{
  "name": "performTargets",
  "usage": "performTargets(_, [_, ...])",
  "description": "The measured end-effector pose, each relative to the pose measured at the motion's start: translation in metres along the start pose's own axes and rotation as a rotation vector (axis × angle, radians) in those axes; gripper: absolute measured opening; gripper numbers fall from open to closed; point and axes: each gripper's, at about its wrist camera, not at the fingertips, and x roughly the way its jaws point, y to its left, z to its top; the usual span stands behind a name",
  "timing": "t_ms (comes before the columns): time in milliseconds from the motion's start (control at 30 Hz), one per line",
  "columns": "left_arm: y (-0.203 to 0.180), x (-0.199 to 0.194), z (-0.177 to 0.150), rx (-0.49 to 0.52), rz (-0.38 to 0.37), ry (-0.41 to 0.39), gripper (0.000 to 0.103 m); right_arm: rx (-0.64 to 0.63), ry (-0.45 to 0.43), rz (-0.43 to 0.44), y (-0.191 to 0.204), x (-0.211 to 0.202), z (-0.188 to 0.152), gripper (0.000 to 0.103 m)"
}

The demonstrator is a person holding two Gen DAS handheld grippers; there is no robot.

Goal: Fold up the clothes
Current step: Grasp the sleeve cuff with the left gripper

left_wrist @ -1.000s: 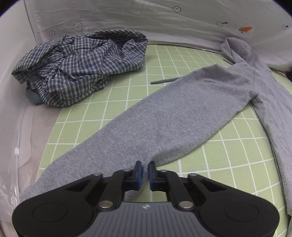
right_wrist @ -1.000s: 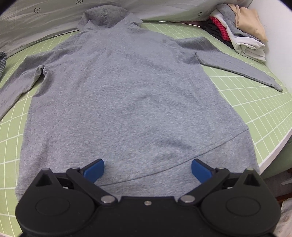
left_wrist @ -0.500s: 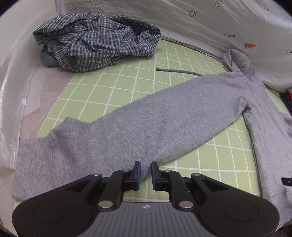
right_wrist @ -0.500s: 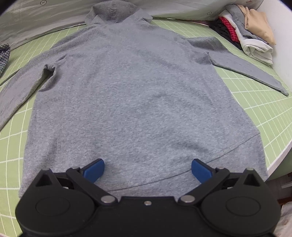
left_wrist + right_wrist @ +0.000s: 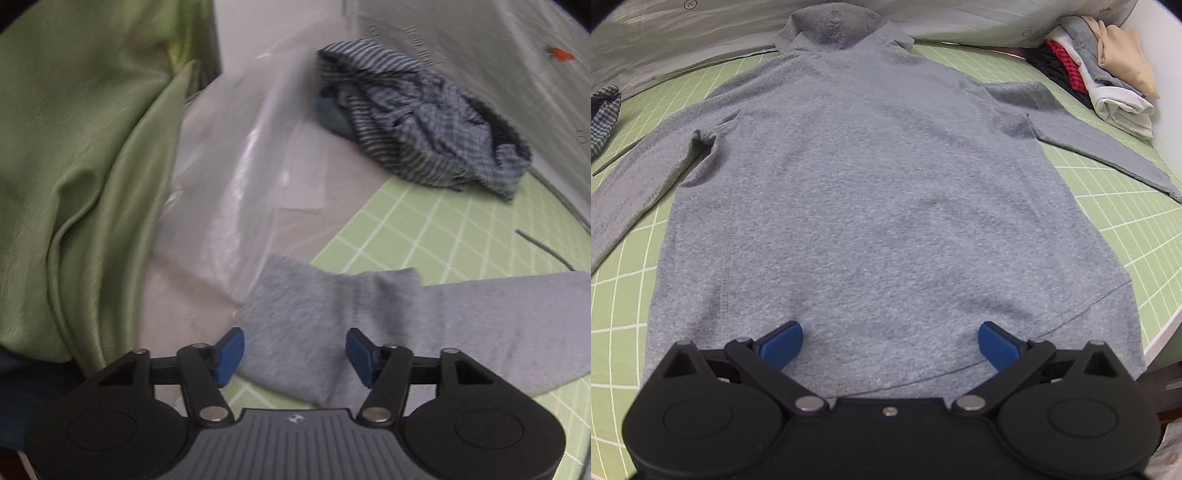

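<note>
A grey hoodie (image 5: 879, 177) lies flat on the green grid mat (image 5: 1115, 229), hood at the far end, both sleeves spread out. My right gripper (image 5: 890, 345) is open and empty, just above the hoodie's bottom hem near its middle. In the left wrist view the left sleeve's cuff end (image 5: 317, 325) lies at the mat's left edge, partly on clear plastic sheet. My left gripper (image 5: 293, 356) is open and empty, its blue pads either side of the cuff, just above it.
A crumpled blue checked shirt (image 5: 417, 118) lies at the far left of the mat. Green fabric (image 5: 74, 147) hangs at the left beyond the plastic sheet (image 5: 236, 177). A stack of folded clothes (image 5: 1108, 70) sits at the far right corner. The table's edge (image 5: 1160, 332) runs along the right.
My left gripper has swung left along the sleeve to the cuff and opened from shut. My right gripper has stayed open over the hem, shifting slightly forward.
</note>
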Motion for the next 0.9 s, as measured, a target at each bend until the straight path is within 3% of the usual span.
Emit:
performTargets(233, [-0.007,0.006,-0.005,0.043,0.027,-0.015,0.076,-0.006,0.001,0.004,-0.001,-0.001,0.0,0.103])
performTargets(467, [-0.023,0.004,-0.021,0.149,0.034,-0.058,0.076,0.003,-0.003,0.006,-0.004,-0.002,-0.001,0.103])
performTargets(533, [-0.026,0.002,-0.023,0.153,0.033,-0.071,0.071,0.002,-0.009,0.004,-0.005,-0.002,-0.001,0.103])
performTargets(767, [-0.041,-0.005,-0.025,0.203,0.007,-0.071,0.036,0.016,-0.023,0.01,-0.011,-0.001,0.001,0.103])
performTargets(900, [-0.048,-0.007,-0.019,0.174,-0.036,-0.041,0.019,0.041,-0.043,0.013,-0.02,-0.002,0.004,0.103])
